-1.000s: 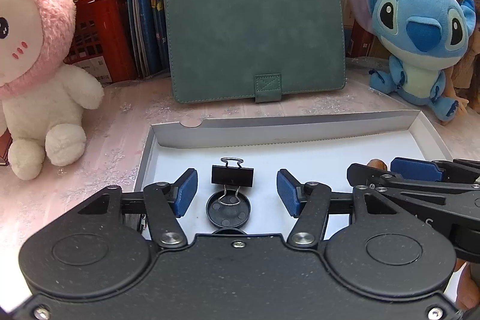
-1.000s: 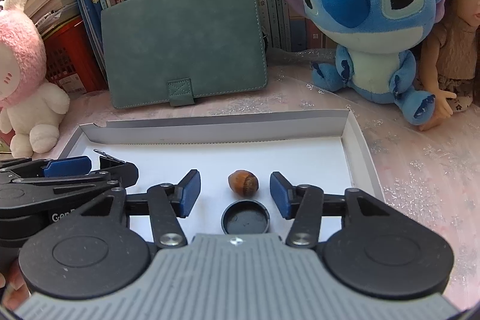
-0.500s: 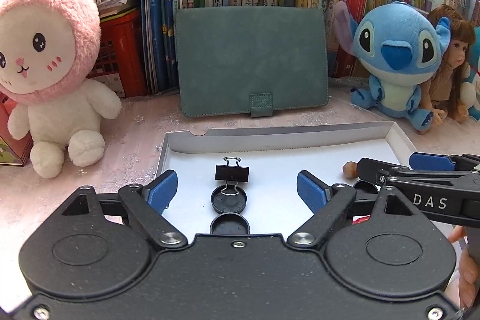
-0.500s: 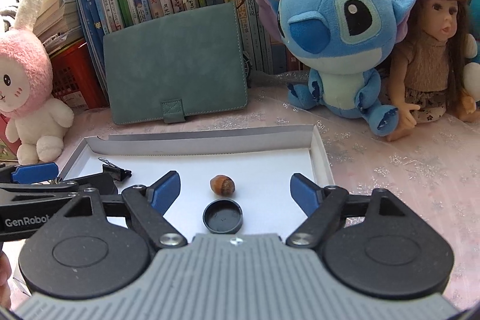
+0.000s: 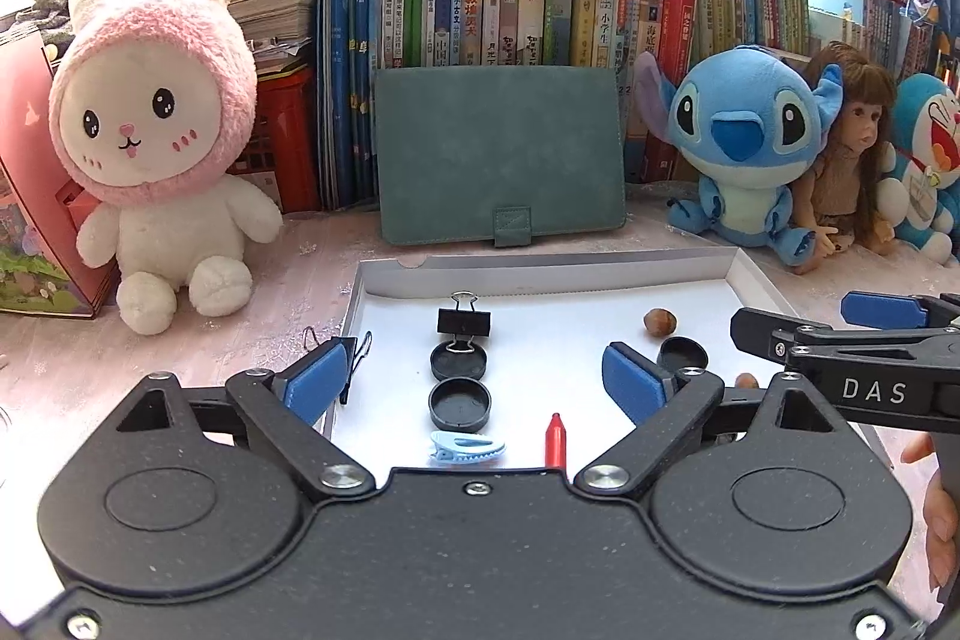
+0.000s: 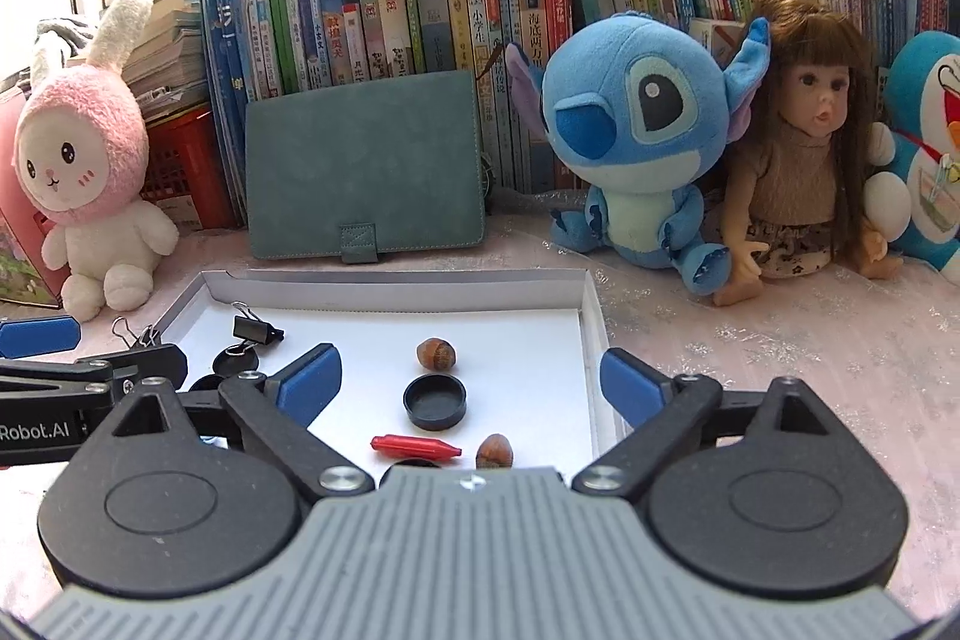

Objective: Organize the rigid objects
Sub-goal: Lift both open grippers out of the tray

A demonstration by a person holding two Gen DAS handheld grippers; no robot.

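A shallow white box [image 5: 540, 274] lies on the pink table and holds small items. In it are a black binder clip [image 5: 463, 321], two black caps [image 5: 459, 361] in a row, a third cap [image 6: 435, 403], a hazelnut [image 6: 436, 354], a second nut [image 6: 495, 451], a red crayon [image 6: 414, 447] and a light blue hair clip [image 5: 468, 447]. Another binder clip [image 5: 354, 358] leans at the box's left wall. My left gripper [image 5: 474, 376] hovers over the box's near left, jaws opening, nothing gripped. My right gripper [image 6: 471, 382] hovers over the near right, jaws also opening and empty.
A green felt notebook [image 5: 498, 154] leans on a row of books behind the box. A pink bunny plush [image 5: 150, 148] sits at the left. At the right sit a blue plush [image 5: 744, 142] and a doll [image 6: 798, 148]. A hand [image 5: 936, 508] shows at the right edge.
Both grippers have pulled back and risen, and their jaws have spread wide. More of the box's near end shows, with the crayon, hair clip and second nut. Binder clip and hazelnut lie unmoved.
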